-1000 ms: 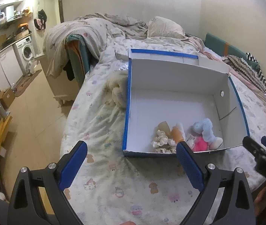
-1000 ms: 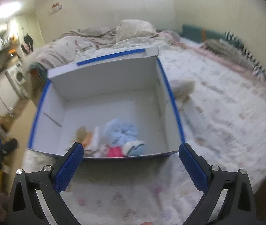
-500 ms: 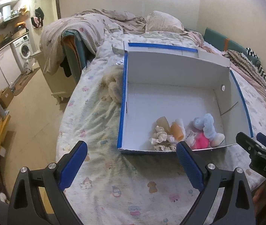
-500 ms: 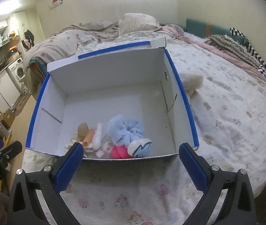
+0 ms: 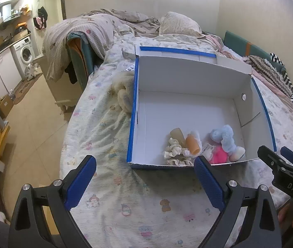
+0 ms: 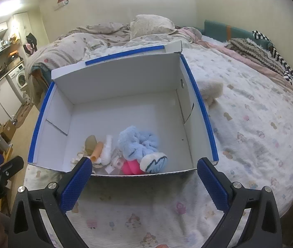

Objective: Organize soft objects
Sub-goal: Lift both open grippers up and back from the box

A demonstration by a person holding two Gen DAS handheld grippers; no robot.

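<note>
A white cardboard box with blue-taped rims (image 5: 187, 111) sits open on a bed covered by a pale quilted bedspread printed with small cartoon animals (image 5: 125, 202), its far flap standing upright. Clustered in the box's near corner lie the soft objects: a fluffy light-blue plush toy (image 6: 140, 142) with a white foot marked in blue, a bright pink plush piece (image 6: 131, 168) pressed against the near wall beneath it, an orange tube-shaped item (image 6: 97, 149), a tan rounded piece (image 5: 177, 134) and a cream ruffled fabric bundle (image 5: 174, 152). A small tag or label shows between the orange tube and the pink piece. Outside the box, a cream fluffy plush (image 5: 123, 97) lies on the bedspread touching the left outer wall as seen by the left wrist camera; the right wrist camera shows a similar cream fluffy item (image 6: 211, 90) against the opposite outer wall. The left gripper (image 5: 144, 177) hovers over the bedspread in front of the box's near left corner, its blue-padded fingers (image 5: 80, 183) spread wide with nothing between them. The right gripper (image 6: 142, 180) hangs before the near wall, likewise parted and empty, its pads (image 6: 213, 186) framing the box's front edge. A rumpled duvet and pillow (image 6: 150, 23) fill the head of the bed, and a white washing machine (image 5: 25, 50) stands in the kitchen area at far left.
</note>
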